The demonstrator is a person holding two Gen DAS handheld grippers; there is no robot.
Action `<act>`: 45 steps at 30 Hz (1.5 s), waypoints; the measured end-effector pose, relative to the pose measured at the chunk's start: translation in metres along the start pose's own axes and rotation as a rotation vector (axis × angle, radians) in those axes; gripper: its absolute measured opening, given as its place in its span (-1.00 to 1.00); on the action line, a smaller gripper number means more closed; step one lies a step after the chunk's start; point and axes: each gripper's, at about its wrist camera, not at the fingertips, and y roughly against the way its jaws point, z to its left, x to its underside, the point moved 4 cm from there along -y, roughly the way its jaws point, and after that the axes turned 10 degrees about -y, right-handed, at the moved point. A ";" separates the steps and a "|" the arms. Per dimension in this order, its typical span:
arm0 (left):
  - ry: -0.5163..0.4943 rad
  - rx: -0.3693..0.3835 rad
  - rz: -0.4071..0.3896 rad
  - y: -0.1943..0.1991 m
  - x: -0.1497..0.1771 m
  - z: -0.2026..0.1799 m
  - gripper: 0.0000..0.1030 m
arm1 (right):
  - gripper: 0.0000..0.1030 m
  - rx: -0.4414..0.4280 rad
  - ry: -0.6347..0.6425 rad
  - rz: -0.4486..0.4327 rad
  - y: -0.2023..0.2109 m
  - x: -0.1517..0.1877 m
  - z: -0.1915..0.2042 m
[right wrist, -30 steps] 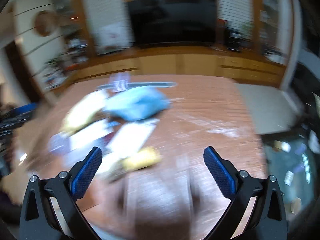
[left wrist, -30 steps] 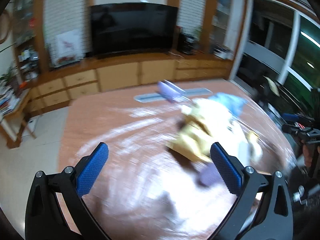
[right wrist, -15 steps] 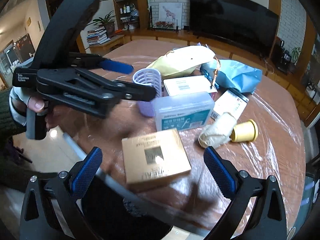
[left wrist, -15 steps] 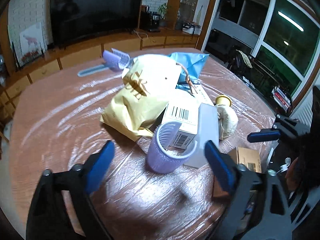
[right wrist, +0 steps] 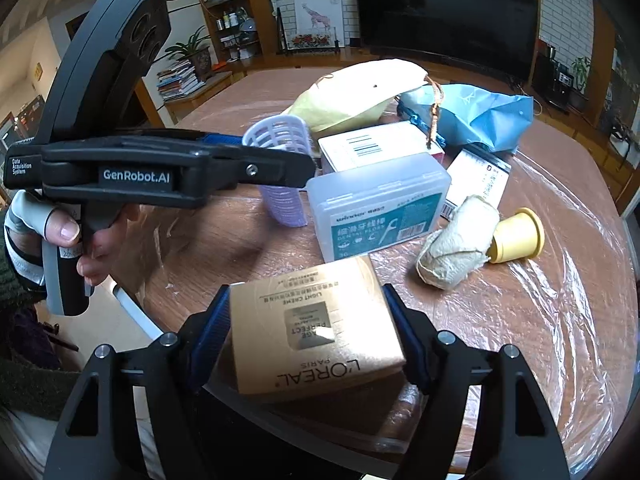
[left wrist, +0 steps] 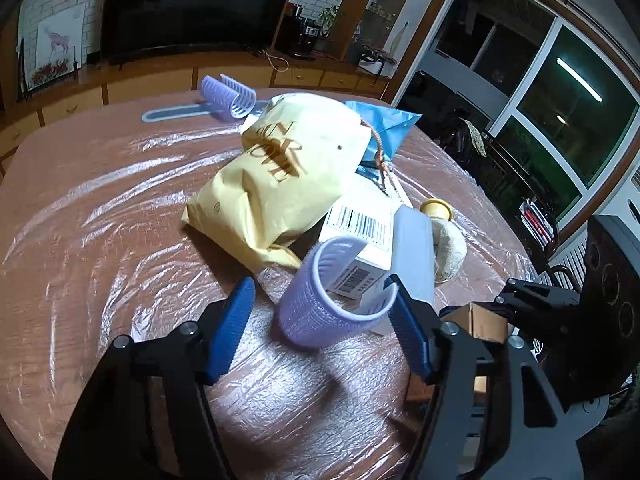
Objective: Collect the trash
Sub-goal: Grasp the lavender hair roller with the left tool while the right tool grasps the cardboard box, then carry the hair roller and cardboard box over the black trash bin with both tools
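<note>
A pile of trash lies on a plastic-covered round table (left wrist: 100,216). My left gripper (left wrist: 320,320) is open with its fingers on either side of a purple hair roller (left wrist: 332,300); a gap shows on the left side. The roller also shows in the right wrist view (right wrist: 282,176), behind the left gripper (right wrist: 280,162). My right gripper (right wrist: 306,340) has its blue pads against both sides of a gold L'Oreal box (right wrist: 312,336) at the table's near edge. The box also shows in the left wrist view (left wrist: 486,320).
A yellow paper bag (left wrist: 280,176), a blue bag (right wrist: 476,116), a white barcode box (right wrist: 372,148), a dental floss box (right wrist: 380,208), a rolled bandage (right wrist: 456,252), a yellow cup (right wrist: 516,236) and another purple roller (left wrist: 228,98) lie on the table.
Both grippers have narrowed and moved in: the left now straddles the purple roller, the right now has the gold box between its pads.
</note>
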 end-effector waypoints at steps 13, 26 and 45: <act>-0.021 -0.060 -0.026 0.008 0.001 -0.005 -0.17 | 0.13 -0.021 -0.065 -0.015 -0.004 -0.009 0.006; 0.021 -0.025 -0.071 0.036 0.005 -0.002 -0.19 | 0.11 -0.061 -0.157 -0.062 0.011 -0.019 -0.002; -0.025 -0.039 -0.068 0.072 0.031 -0.024 -0.19 | 0.11 0.017 -0.219 -0.066 0.046 0.002 -0.008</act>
